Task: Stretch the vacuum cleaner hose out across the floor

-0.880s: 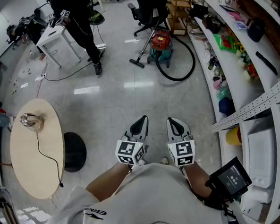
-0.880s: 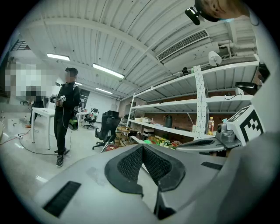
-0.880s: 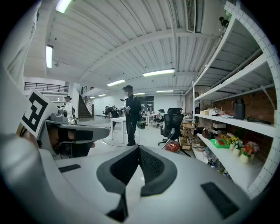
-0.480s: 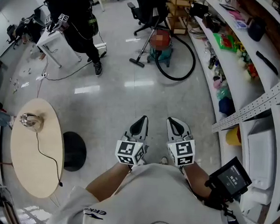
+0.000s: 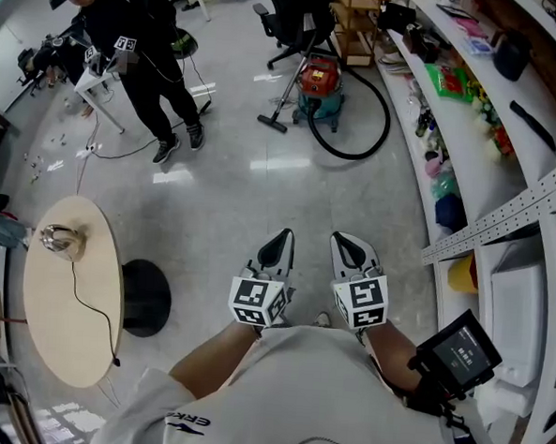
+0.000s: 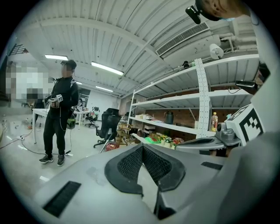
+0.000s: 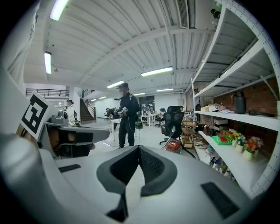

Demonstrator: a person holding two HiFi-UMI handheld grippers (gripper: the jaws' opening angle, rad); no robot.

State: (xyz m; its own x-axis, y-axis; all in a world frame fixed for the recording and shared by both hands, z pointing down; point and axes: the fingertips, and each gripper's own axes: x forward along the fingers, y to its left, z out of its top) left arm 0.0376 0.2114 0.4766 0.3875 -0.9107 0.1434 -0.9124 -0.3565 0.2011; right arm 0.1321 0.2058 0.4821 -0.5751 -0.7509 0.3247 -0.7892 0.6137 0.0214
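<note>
Left claw (image 5: 282,238) and right claw (image 5: 344,241) closed, empty, side by side, black hose (image 5: 350,157) looped on floor (image 5: 251,205) beside red vacuum (image 5: 319,79), well ahead

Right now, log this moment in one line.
left gripper: jaws shut, empty | right gripper: jaws shut, empty | vacuum cleaner hose: curled, untouched
</note>
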